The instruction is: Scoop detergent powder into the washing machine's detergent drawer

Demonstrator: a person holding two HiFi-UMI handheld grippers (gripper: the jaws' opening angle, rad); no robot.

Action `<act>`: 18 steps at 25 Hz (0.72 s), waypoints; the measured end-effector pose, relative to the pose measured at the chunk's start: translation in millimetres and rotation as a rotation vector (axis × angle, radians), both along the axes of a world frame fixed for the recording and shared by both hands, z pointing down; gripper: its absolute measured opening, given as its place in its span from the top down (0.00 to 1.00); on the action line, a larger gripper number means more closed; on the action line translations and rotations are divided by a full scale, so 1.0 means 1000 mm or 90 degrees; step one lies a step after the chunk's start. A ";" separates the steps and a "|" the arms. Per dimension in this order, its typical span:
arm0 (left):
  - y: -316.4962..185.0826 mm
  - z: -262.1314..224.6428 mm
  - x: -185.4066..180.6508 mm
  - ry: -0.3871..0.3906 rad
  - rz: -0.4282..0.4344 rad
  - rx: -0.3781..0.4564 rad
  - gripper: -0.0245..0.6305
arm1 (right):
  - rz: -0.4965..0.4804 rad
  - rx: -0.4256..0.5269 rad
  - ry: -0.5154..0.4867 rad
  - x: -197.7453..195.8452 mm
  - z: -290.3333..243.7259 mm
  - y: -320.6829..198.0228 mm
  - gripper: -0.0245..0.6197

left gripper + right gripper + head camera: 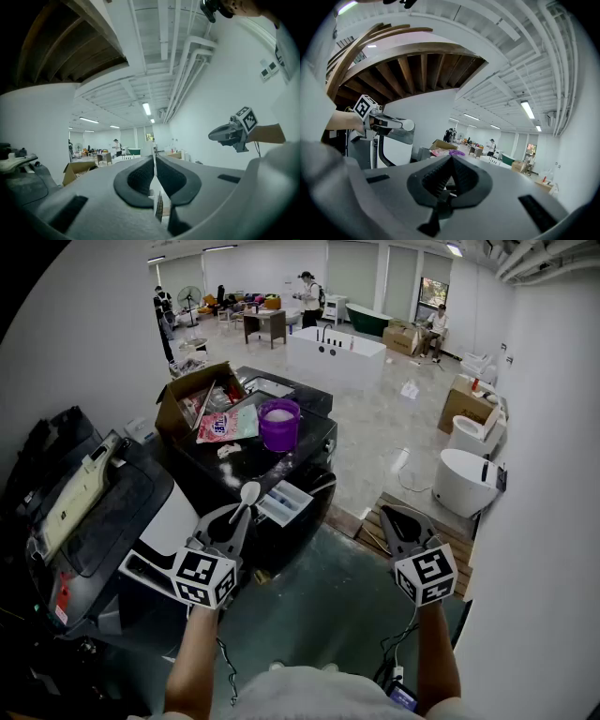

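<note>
Seeing only a thin edge of the scoop handle in the left gripper view, and I can't tell whether its bowl is loaded | count: one white scoop point(248, 493), one purple tub point(278, 424) of powder on the washing machine point(314, 439) top, one detergent drawer point(284, 503) pulled out at its front edge | left gripper point(234, 518) jaws clenched on the scoop handle, bowl just beside the drawer | right gripper point(391, 516) jaws pressed together on nothing, well apart to the right.

bathtub point(336, 351): long white one out on the shiny floor, dark taps on its rim
cardboard box point(187, 395): open, flaps up, nearer than the bathtub and off to its left
desk point(265, 324): brown, behind the bathtub, left side
person point(307, 296): standing just behind the bathtub
toilet point(472, 434): white, well right of the bathtub, by the wall
</note>
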State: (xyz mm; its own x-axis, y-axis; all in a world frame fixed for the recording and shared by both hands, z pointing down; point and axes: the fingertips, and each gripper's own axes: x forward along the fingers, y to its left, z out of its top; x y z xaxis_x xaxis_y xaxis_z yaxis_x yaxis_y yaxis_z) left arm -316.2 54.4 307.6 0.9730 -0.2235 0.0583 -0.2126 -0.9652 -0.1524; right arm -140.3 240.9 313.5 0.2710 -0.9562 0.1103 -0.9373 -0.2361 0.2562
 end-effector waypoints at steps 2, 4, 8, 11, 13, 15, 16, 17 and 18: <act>0.005 -0.004 0.003 0.001 -0.003 0.005 0.94 | 0.005 0.000 0.005 0.007 -0.001 0.007 0.97; 0.011 -0.006 0.006 0.002 -0.007 0.009 0.94 | 0.013 0.001 0.008 0.015 -0.001 0.015 0.97; 0.026 0.002 0.010 -0.005 -0.022 0.007 0.94 | -0.001 -0.007 0.014 0.022 0.007 0.030 0.97; 0.040 0.014 0.015 -0.016 -0.033 0.000 0.94 | -0.021 -0.003 0.004 0.027 0.014 0.046 0.97; 0.045 0.019 0.017 -0.022 -0.042 -0.008 0.94 | -0.025 -0.002 -0.004 0.035 0.018 0.053 0.97; 0.048 0.023 0.020 -0.030 -0.048 -0.014 0.94 | -0.034 -0.003 -0.022 0.040 0.022 0.059 0.97; 0.049 0.023 0.021 -0.032 -0.050 -0.014 0.94 | -0.038 -0.006 -0.032 0.043 0.024 0.062 0.97; 0.049 0.024 0.024 -0.033 -0.052 -0.014 0.94 | -0.041 -0.010 -0.040 0.046 0.026 0.064 0.97; 0.047 0.024 0.027 -0.032 -0.055 -0.015 0.94 | -0.042 -0.014 -0.043 0.049 0.028 0.066 0.97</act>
